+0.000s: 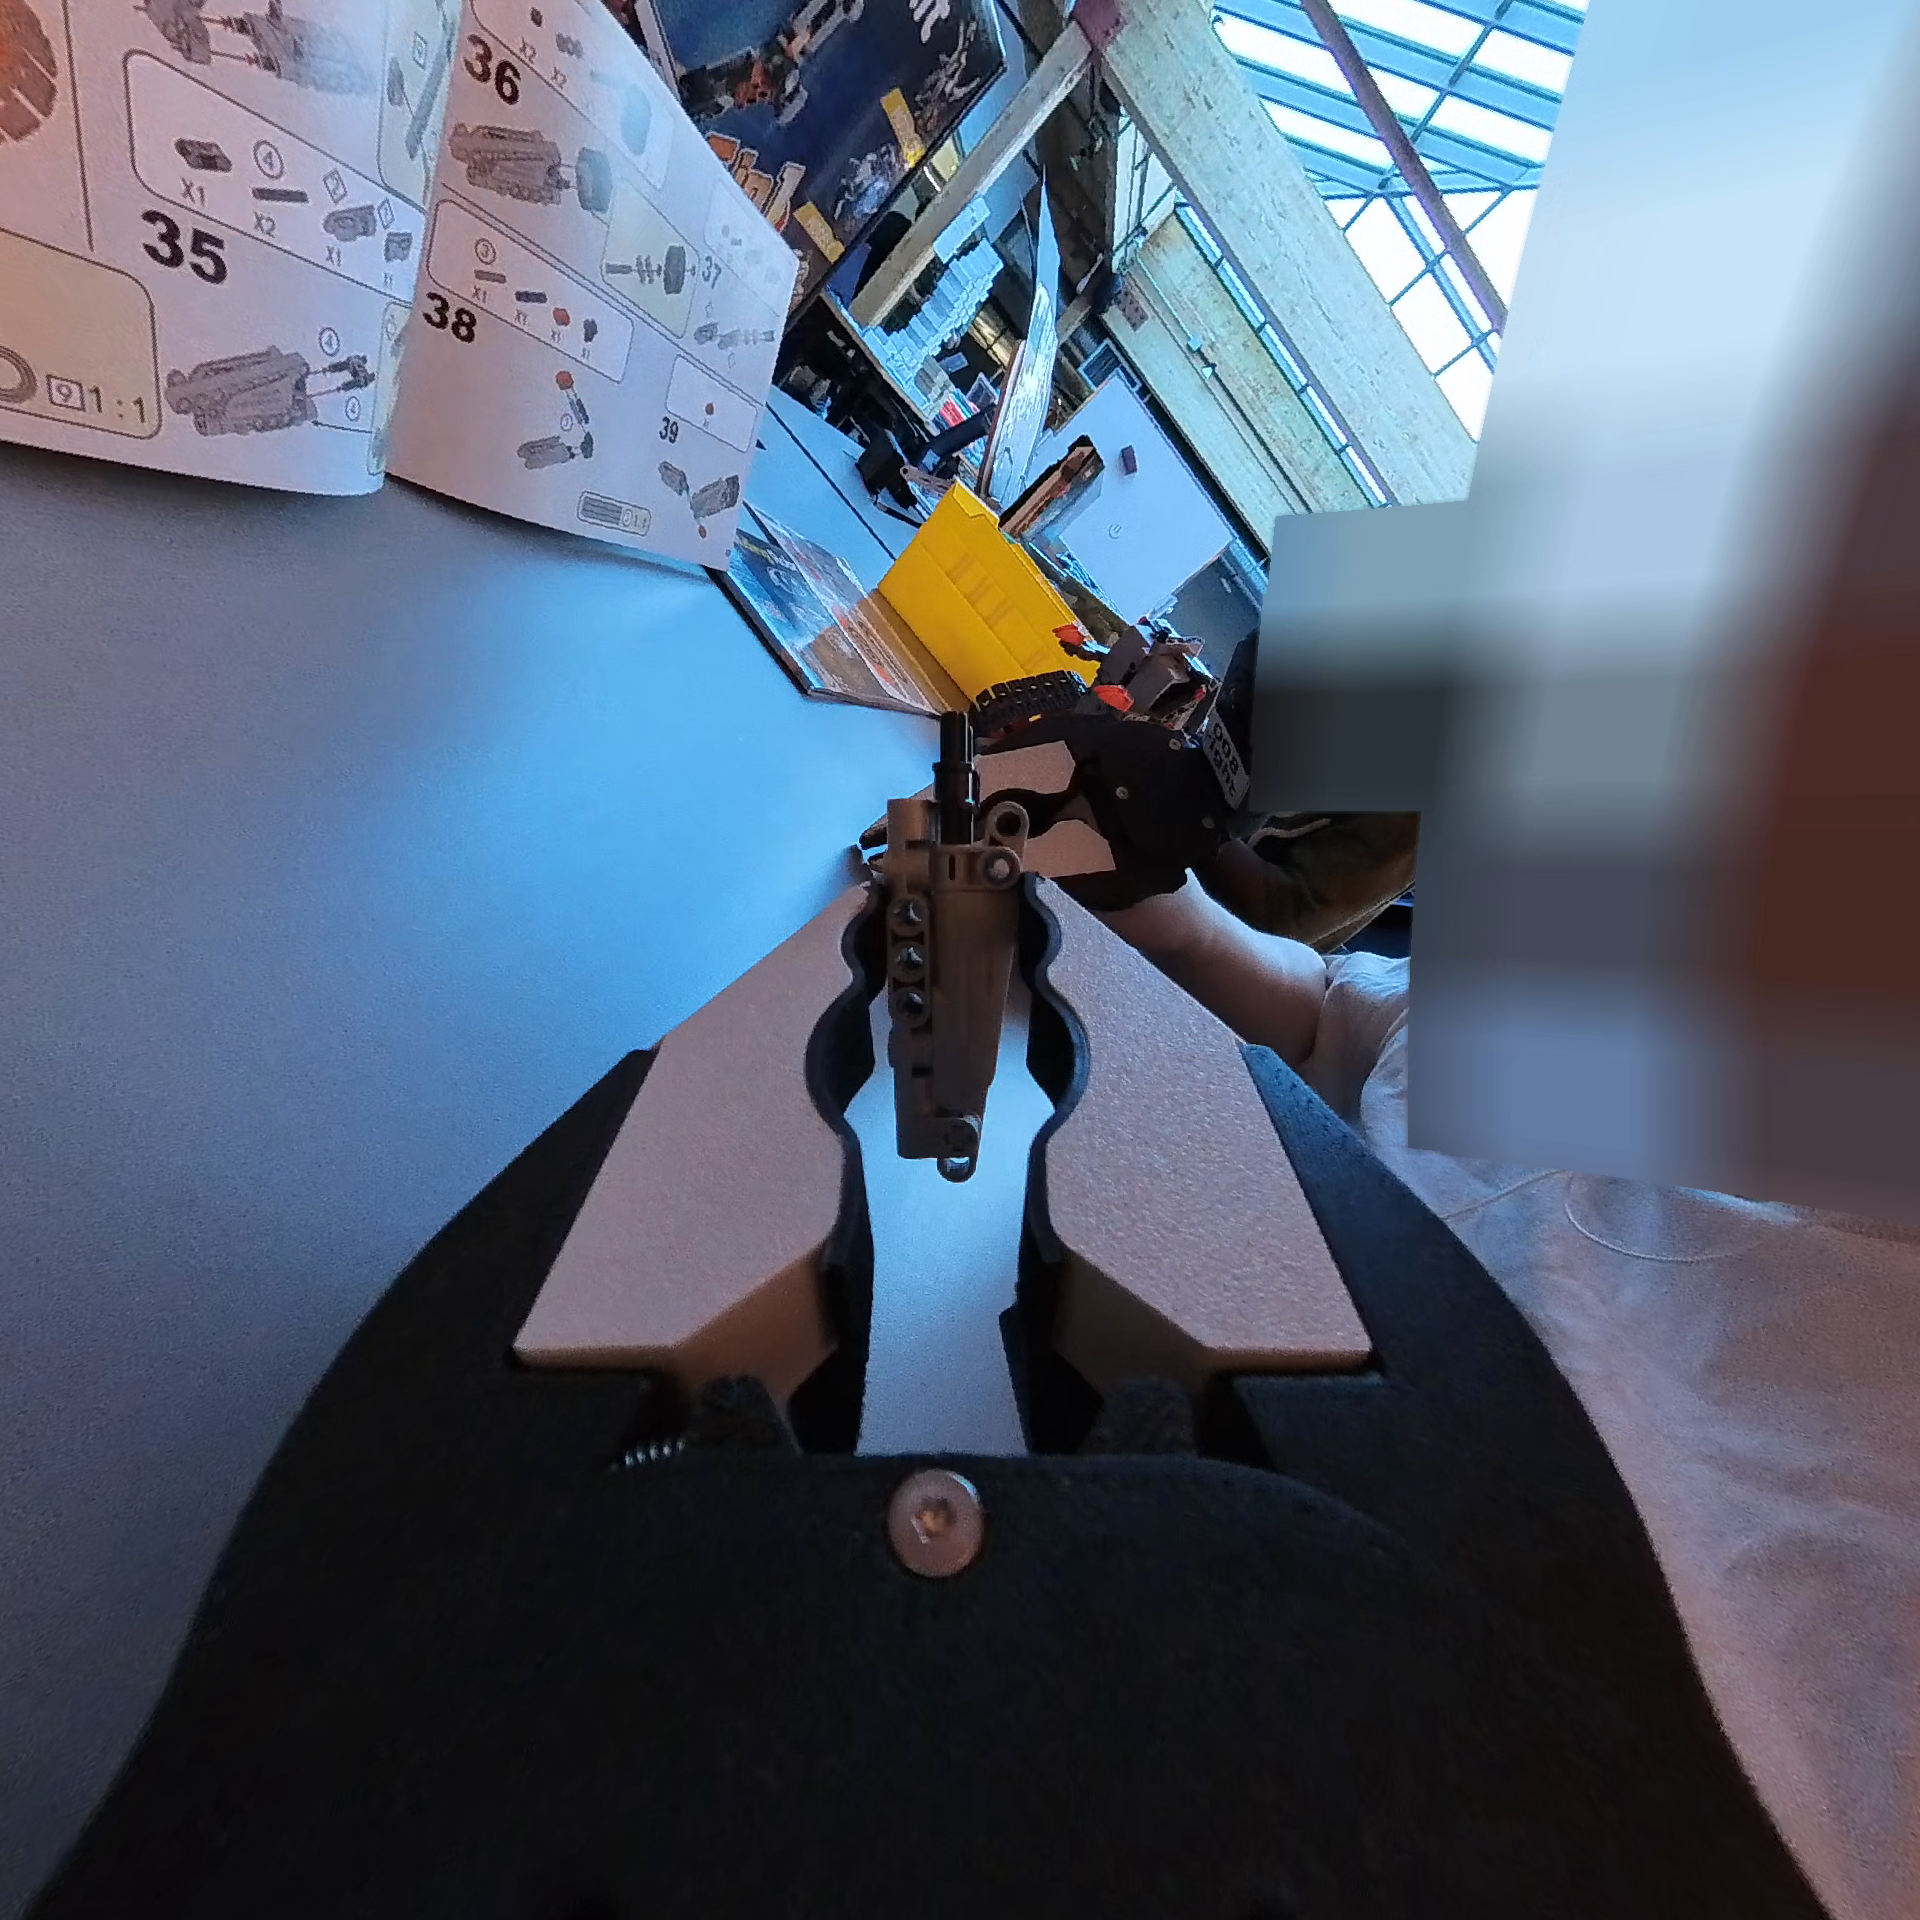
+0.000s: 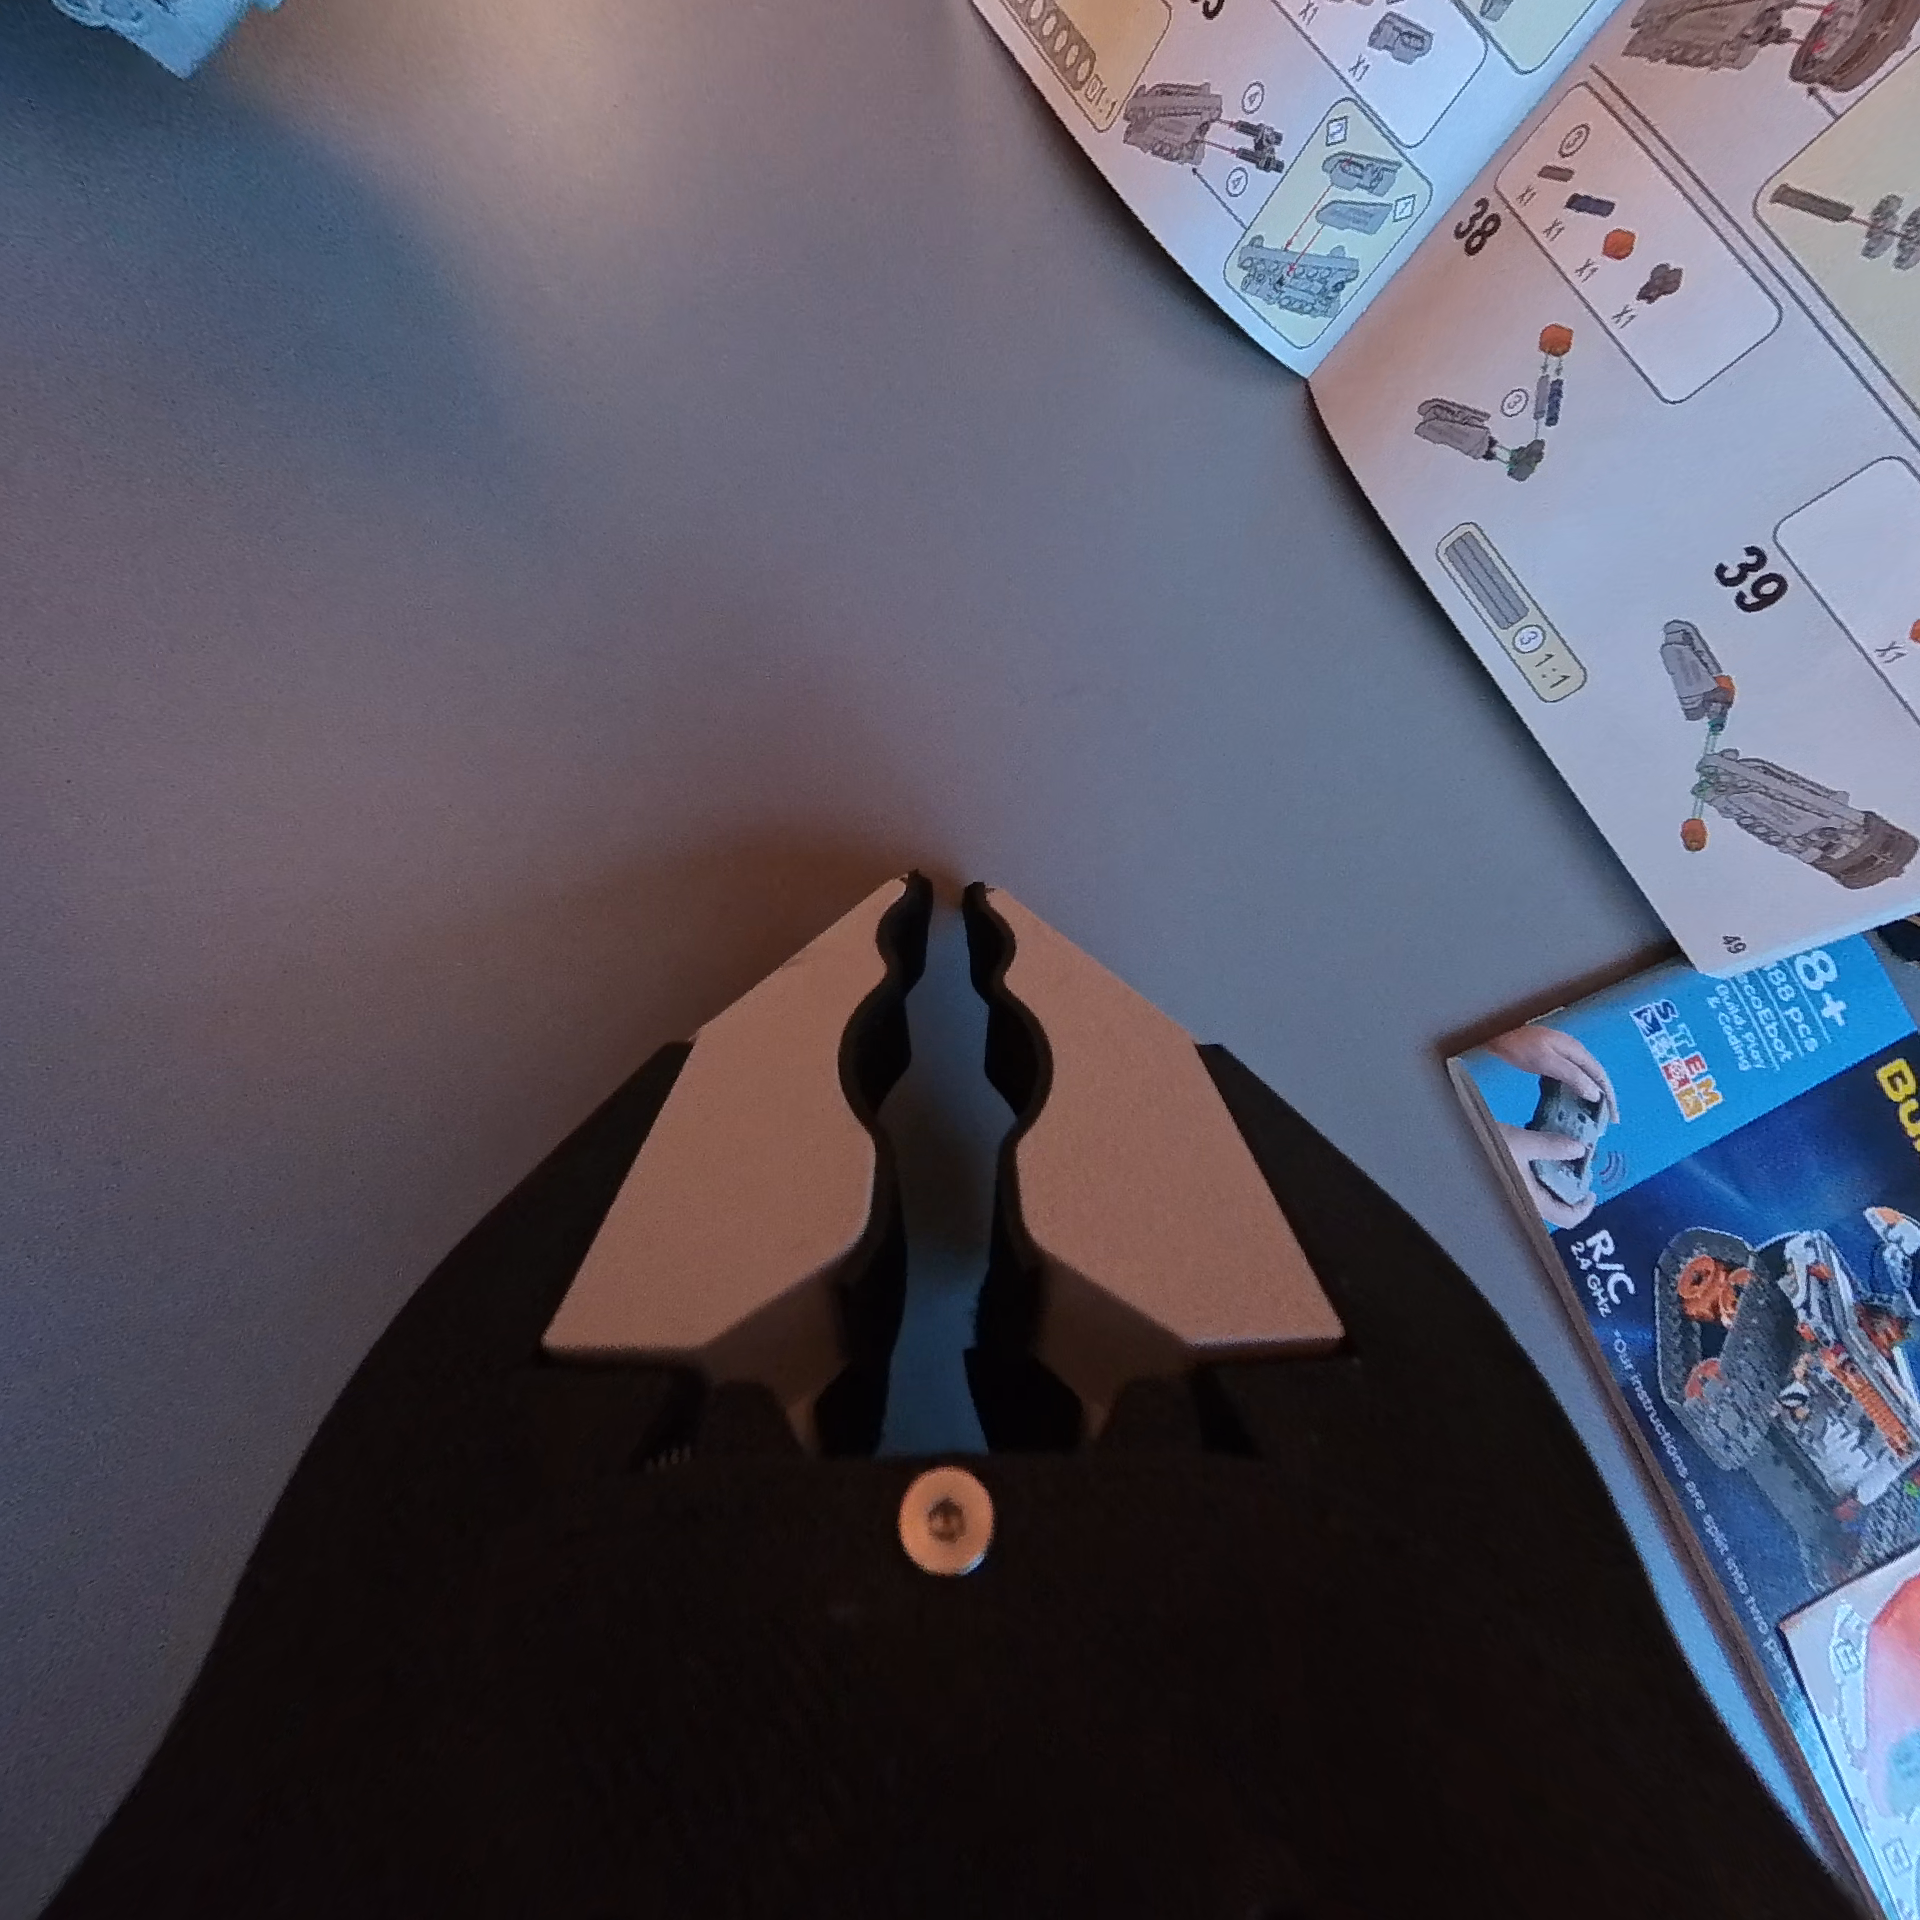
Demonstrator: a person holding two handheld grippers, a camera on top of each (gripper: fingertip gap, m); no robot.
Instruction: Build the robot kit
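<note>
My left gripper (image 1: 951, 894) is shut on a grey pinned-beam building-toy assembly (image 1: 956, 987), held lengthwise between the fingers above the grey table (image 1: 364, 831). A black axle (image 1: 954, 764) sticks out past the fingertips. My right gripper (image 2: 943, 894) hangs over bare table (image 2: 520, 623) with its jaws nearly together, a thin slit between the tips and nothing in them. In the left wrist view the right gripper (image 1: 1039, 805) shows just behind the assembly, held by a bare hand. Whether it touches the assembly cannot be told.
An open instruction booklet (image 1: 312, 260) lies at the far left and shows at the upper right in the right wrist view (image 2: 1610, 364). A blue toy box (image 2: 1714, 1299) lies at the right. A yellow bin (image 1: 977, 603) and a partly built black-and-orange model (image 1: 1132, 675) stand beyond. A person's pale sleeve (image 1: 1662, 1403) fills the right. Across from one pair of fingers to the other is roughly 15 centimetres.
</note>
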